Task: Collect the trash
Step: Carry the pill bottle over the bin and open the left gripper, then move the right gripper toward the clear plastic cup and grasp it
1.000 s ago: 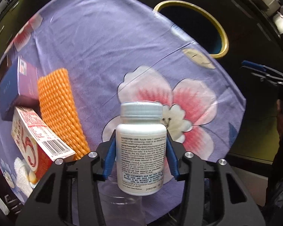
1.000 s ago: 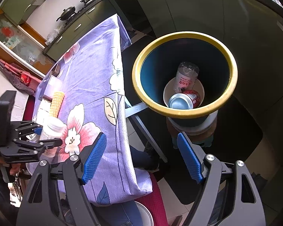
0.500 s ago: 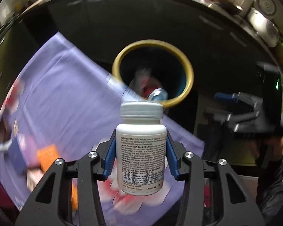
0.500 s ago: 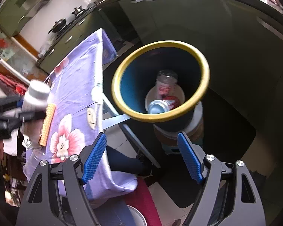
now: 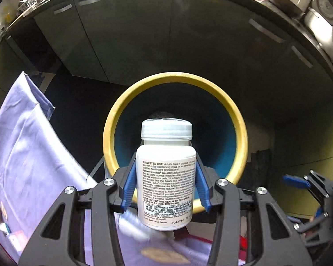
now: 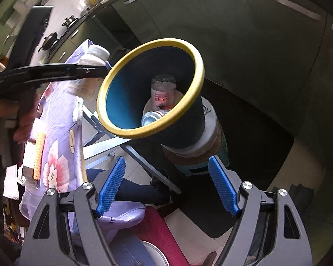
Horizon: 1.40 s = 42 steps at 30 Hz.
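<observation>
Left gripper (image 5: 166, 184) clamps the white pill bottle (image 5: 166, 173) upright between its blue pads, cap pointing away. Right behind the bottle gapes the yellow-rimmed bin (image 5: 237, 119), a plastic bottle (image 6: 163, 93) and can (image 6: 152, 118) down inside. Off to its left, the purple floral tablecloth (image 5: 22, 146). Right gripper (image 6: 166, 186) hangs wide apart, empty, the bin just beyond its fingers.

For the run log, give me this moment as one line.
left gripper: shut on pill bottle | bin: in line | right gripper: open, empty
</observation>
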Tool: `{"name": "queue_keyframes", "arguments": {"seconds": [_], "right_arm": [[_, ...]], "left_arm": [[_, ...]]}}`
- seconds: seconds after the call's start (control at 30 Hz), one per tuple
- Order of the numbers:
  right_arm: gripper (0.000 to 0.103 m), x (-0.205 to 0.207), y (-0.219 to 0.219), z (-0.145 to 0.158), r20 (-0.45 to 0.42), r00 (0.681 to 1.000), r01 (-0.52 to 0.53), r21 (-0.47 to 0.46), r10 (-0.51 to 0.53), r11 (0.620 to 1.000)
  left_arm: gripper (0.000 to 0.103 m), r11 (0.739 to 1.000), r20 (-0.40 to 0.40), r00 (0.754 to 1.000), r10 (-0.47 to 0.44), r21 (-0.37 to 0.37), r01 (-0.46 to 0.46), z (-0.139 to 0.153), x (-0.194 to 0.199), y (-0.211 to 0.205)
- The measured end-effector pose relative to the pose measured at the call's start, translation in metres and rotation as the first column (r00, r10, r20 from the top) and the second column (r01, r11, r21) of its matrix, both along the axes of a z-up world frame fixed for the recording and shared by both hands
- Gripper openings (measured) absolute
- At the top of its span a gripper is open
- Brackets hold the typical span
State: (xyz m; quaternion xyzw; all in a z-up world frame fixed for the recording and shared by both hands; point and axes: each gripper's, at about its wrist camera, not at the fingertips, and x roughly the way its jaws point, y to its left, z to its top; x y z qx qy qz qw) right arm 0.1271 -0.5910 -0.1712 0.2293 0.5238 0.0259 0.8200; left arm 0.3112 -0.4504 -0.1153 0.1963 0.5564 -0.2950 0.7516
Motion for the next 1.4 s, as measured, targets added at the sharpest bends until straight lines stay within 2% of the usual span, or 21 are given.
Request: {"name": "queue_keyframes", "arguments": {"seconds": [0.03,0.07,0.1,0.13,0.27,0.43,0.67,0.8,0.97,1.03,1.1,1.17,1.23,1.27,1.4], "right_arm": [[0.077,0.000,0.000,-0.001,-0.003,1.000,0.001,0.000,-0.001,1.000],[0.077,0.000,0.000,-0.002,-0.006,1.000,0.002,0.001,-0.002,1.000],[0.077,0.001,0.000,-0.002,-0.010,1.000,0.003,0.002,-0.003,1.000],[0.077,0.001,0.000,-0.003,-0.012,1.000,0.003,0.002,-0.003,1.000],[0.077,0.001,0.007,0.001,-0.008,1.000,-0.007,-0.001,0.007,1.000],[0.077,0.000,0.025,0.009,0.011,0.999,-0.046,-0.004,0.046,0.999],[0.077,-0.008,0.052,0.019,0.032,0.995,-0.098,-0.034,0.099,0.995],[0.077,-0.014,0.074,0.026,0.047,0.986,-0.160,-0.056,0.163,0.986],[0.080,-0.024,0.127,0.037,0.075,0.944,-0.315,-0.100,0.323,0.944],[0.080,-0.029,0.158,0.042,0.086,0.906,-0.405,-0.109,0.414,0.908],[0.081,-0.033,0.188,0.045,0.098,0.860,-0.492,-0.102,0.500,0.865],[0.084,-0.041,0.218,0.049,0.121,0.802,-0.577,-0.096,0.585,0.811],[0.088,-0.050,0.252,0.056,0.154,0.722,-0.667,-0.107,0.675,0.737],[0.091,-0.055,0.262,0.058,0.166,0.697,-0.689,-0.115,0.697,0.716],[0.098,-0.070,0.315,0.069,0.223,0.551,-0.781,-0.200,0.804,0.591]], "left_arm": [[0.045,1.000,-0.005,1.000,0.010,-0.001,-0.010,-0.004,0.005,-0.001],[0.049,1.000,-0.010,1.000,0.022,-0.007,-0.022,-0.004,0.006,0.000],[0.059,0.999,-0.013,0.999,0.036,-0.015,-0.036,-0.003,0.008,0.002],[0.061,0.999,-0.006,0.999,0.049,-0.023,-0.049,0.000,0.009,0.005],[0.063,0.997,0.026,0.998,0.050,-0.053,-0.048,0.021,0.000,0.021],[0.067,0.990,0.078,0.996,0.041,-0.138,-0.030,0.066,-0.026,0.063],[0.069,0.969,0.103,0.993,0.065,-0.246,-0.037,0.119,-0.085,0.144],[0.075,0.947,0.132,0.985,0.111,-0.314,-0.065,0.137,-0.113,0.194],[0.083,0.906,0.193,0.956,0.222,-0.402,-0.129,0.159,-0.154,0.270],[0.085,0.892,0.224,0.936,0.272,-0.424,-0.158,0.164,-0.171,0.299],[0.086,0.877,0.261,0.905,0.335,-0.438,-0.198,0.165,-0.188,0.331],[0.086,0.865,0.284,0.880,0.381,-0.445,-0.231,0.161,-0.204,0.353],[0.087,0.847,0.288,0.855,0.432,-0.456,-0.274,0.155,-0.221,0.379],[0.087,0.840,0.286,0.848,0.447,-0.460,-0.288,0.153,-0.225,0.389],[0.087,0.801,0.268,0.807,0.527,-0.474,-0.365,0.136,-0.250,0.426]]}}
